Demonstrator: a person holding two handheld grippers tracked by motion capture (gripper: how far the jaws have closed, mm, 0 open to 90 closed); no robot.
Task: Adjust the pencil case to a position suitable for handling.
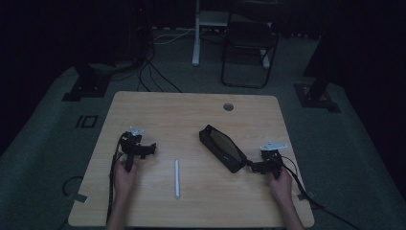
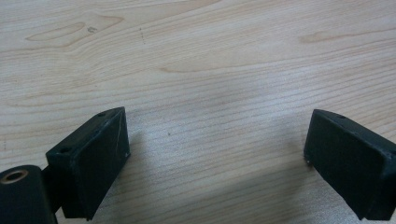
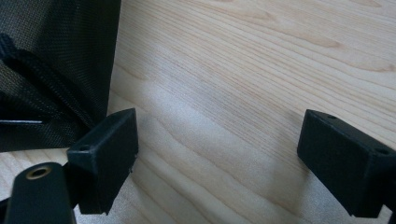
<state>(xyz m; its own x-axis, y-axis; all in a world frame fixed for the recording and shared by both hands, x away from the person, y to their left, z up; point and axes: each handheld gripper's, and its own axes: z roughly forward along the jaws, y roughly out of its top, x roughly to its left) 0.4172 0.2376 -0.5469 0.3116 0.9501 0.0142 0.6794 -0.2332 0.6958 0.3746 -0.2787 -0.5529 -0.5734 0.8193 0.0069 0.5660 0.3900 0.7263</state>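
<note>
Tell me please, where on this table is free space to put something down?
The far strip of the light wooden table, beside its round cable hole, is bare. So is the near edge below the white pen. It is crowded between the right claw and the open black fabric pencil case.

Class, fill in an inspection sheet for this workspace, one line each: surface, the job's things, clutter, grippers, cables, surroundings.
Surface: light wooden table, with a round cable hole near the far edge.
Job's things: black mesh pouch lying open at a slant right of centre; white pen lying flat near the middle, apart from the pouch.
Clutter: nothing seen.
Grippers: left gripper open over bare wood, holding nothing; right gripper open, one jaw beside the pouch's edge, nothing between the jaws.
Cables: a black cable trails from the left gripper toward the near edge; more cables lie on the floor beyond the table.
Surroundings: dim room, grey floor, dark folding chair behind the table.
</note>
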